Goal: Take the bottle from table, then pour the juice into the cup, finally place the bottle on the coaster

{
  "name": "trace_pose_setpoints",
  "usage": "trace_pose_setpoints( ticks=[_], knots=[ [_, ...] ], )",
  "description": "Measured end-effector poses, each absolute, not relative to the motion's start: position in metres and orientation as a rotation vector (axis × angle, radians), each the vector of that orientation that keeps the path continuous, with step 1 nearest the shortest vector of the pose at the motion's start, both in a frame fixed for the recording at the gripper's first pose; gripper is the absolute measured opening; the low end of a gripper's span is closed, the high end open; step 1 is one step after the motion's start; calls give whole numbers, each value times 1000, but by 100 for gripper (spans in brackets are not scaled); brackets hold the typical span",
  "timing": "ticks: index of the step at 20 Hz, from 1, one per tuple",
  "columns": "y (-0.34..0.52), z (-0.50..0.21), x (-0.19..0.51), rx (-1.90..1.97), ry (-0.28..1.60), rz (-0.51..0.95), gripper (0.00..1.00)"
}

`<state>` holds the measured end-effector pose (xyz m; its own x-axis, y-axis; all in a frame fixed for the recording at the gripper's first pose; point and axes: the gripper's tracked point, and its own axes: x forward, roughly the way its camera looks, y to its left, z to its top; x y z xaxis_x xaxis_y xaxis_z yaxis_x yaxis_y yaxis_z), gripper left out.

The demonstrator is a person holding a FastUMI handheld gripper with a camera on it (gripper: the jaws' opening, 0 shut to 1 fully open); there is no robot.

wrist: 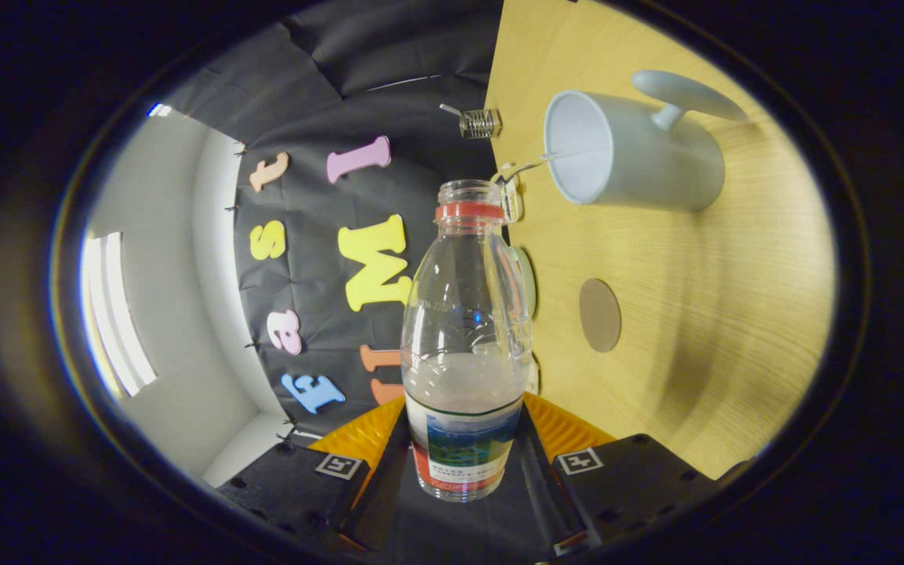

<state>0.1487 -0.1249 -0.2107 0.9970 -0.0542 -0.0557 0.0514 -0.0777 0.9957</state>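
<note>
- One bottle (465, 345), uncapped, held between the gripper (464, 463) fingers, tipped sideways toward the cup (632, 153) near the table (719, 314) edge.
- Risk: juice missing the rim if misaligned.

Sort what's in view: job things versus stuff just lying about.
Job: bottle, uncapped, held between the gripper fingers; cup beyond them; round coaster on the table.
Lying about: small metal clip at the table's edge.
</note>
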Motion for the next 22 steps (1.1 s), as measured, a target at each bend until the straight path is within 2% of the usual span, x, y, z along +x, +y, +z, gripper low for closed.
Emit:
trace_pose_setpoints(
  ticks=[22],
  knots=[
    [-130, -191, 156, 1743, -4, -76, 75]
  ],
)
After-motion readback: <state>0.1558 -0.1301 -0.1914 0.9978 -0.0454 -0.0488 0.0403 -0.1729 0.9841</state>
